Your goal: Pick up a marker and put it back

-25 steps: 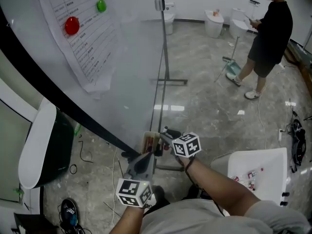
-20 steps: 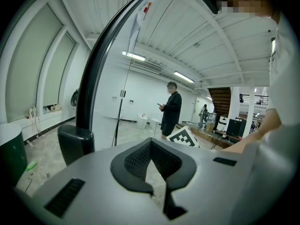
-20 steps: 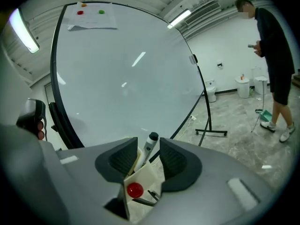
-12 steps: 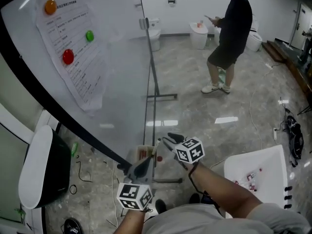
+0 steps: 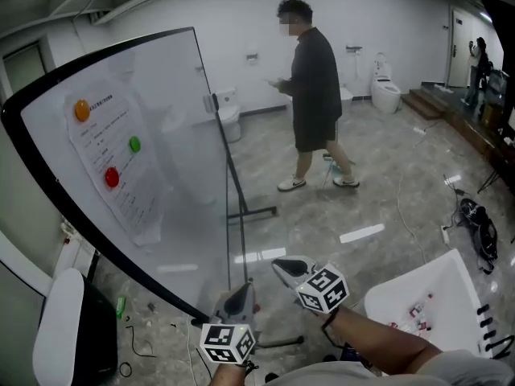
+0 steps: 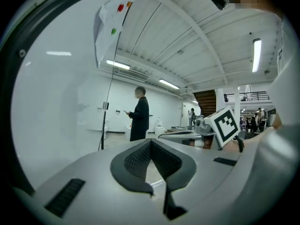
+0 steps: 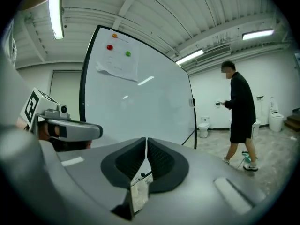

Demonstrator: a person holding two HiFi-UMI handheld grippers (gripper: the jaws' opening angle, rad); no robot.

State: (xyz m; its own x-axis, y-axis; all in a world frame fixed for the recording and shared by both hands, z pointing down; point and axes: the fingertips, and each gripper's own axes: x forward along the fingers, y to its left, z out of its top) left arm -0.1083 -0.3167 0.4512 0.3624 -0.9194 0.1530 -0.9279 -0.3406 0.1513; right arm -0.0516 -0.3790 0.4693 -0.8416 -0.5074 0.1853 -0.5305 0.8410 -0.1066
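While the person holding them stands beside a large white whiteboard in a black frame (image 5: pixel 173 127), both grippers sit low in the head view. The left gripper (image 5: pixel 240 299) points at the board's lower edge; in the left gripper view its dark ribbed pads (image 6: pixel 136 158) meet at the tip, closed on nothing. The right gripper (image 5: pixel 282 266) is just beside it, angled left toward the board. Its jaws are closing, with only a thin slit between its pads (image 7: pixel 131 158), and nothing sits between them.

No marker can be made out in any view.

A white printed paper sheet (image 5: pixel 121 185) hangs on the board under three round magnets: orange (image 5: pixel 82 110), green (image 5: pixel 134 144), red (image 5: pixel 112 177).

A person in dark top and shorts (image 5: pixel 314 87) walks across the grey polished stone floor (image 5: pixel 378 191), well apart from the grippers. A white toilet (image 5: pixel 386 93) stands by the back wall.

At lower right is a white desk (image 5: pixel 438 284) carrying small items (image 5: pixel 417 307), too small to identify. A white rounded chair back (image 5: pixel 56 328) shows at lower left.
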